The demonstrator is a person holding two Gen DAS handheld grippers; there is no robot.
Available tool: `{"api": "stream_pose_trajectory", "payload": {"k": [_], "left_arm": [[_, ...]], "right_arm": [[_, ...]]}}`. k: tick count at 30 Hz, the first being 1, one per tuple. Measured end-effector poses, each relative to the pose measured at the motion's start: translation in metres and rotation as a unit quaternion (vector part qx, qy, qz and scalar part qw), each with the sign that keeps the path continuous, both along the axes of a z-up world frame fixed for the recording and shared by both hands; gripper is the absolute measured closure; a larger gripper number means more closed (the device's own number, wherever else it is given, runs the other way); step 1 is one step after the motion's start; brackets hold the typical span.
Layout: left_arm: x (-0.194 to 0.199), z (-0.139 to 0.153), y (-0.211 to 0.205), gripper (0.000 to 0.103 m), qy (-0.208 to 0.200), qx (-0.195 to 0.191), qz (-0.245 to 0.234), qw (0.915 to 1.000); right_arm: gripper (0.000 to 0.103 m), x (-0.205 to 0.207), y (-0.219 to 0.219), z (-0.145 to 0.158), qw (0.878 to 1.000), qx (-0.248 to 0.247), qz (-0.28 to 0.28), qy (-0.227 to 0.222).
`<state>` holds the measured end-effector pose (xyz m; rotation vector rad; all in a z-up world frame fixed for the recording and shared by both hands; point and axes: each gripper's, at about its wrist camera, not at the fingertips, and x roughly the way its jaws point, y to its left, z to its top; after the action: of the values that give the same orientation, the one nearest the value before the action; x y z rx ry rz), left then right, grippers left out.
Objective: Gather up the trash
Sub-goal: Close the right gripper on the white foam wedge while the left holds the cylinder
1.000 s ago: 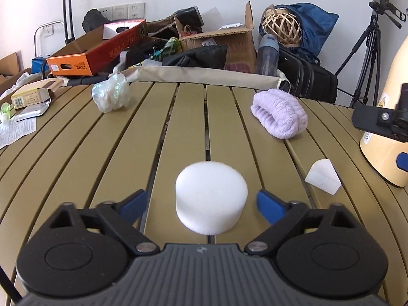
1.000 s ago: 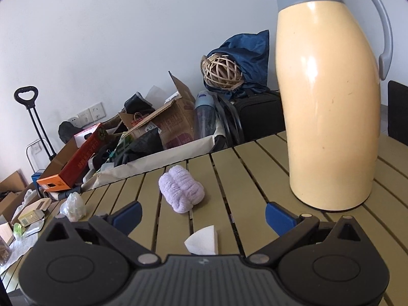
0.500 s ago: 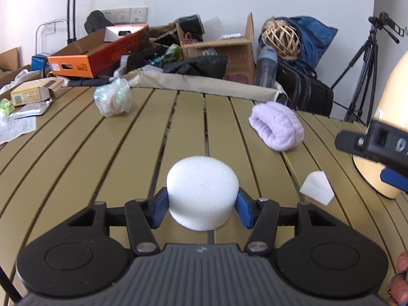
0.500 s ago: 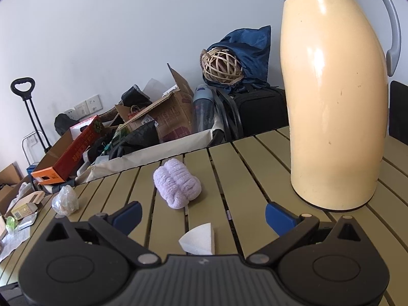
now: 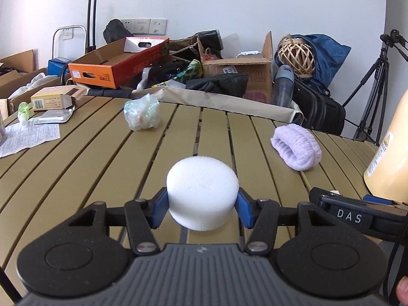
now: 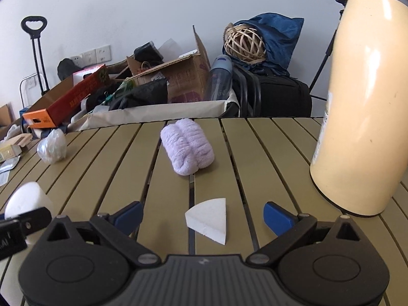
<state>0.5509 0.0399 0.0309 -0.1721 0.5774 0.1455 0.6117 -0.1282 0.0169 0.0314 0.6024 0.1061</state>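
My left gripper [image 5: 202, 210] has its blue fingers [image 5: 160, 209] pinching the white foam cylinder [image 5: 202, 199] from both sides. Whether the cylinder touches the slatted bench [image 5: 89, 168] or sits just above it, I cannot tell. In the right wrist view the same cylinder [image 6: 24, 200] shows at the far left edge, partly behind the black body of the left gripper.

My right gripper [image 6: 202, 215] has its fingers [image 6: 276, 218] spread wide, holding nothing. Between them, touching neither, a white foam wedge [image 6: 209, 219] lies flat on the bench [image 6: 267, 153], its curved edge facing away from me. In the left wrist view the right gripper's black body, marked DAS, enters from the right.

Farther out, a rolled lilac cloth [image 6: 187, 149] rests on the bench beyond the wedge, well apart from it. A crumpled clear plastic bag [image 5: 141, 114] sits near the far left edge. A tall cream thermos jug [image 6: 362, 117] stands upright on the right, near the right gripper. At the left side of the bench lie a printed leaflet [image 5: 28, 136], a foil sachet [image 5: 53, 117] and a small carton [image 5: 54, 98]. Behind the bench, open cardboard boxes, a wicker ball [image 5: 297, 57] and a tripod [image 5: 374, 81] crowd the wall.
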Motion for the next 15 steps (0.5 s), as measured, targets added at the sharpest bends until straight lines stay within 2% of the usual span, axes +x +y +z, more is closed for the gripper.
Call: {"api": "stream_pose_trajectory", "payload": {"k": [8,10,15], "left_arm": [[-0.004,0.002,0.008,0.047,-0.003,0.002,0.006,1.0000],[-0.004,0.003,0.008,0.047,-0.005,0.002,0.006,1.0000],[-0.004,0.003,0.008,0.047,-0.004,0.002,0.007,1.0000]], "right_arm": [[0.019,0.009,-0.005,-0.009,0.999,0.021,0.008,0.022],[0.025,0.009,-0.004,-0.011,0.999,0.021,0.012,0.025],[0.050,0.011,-0.006,-0.014,0.999,0.025,0.013,0.030]]}}
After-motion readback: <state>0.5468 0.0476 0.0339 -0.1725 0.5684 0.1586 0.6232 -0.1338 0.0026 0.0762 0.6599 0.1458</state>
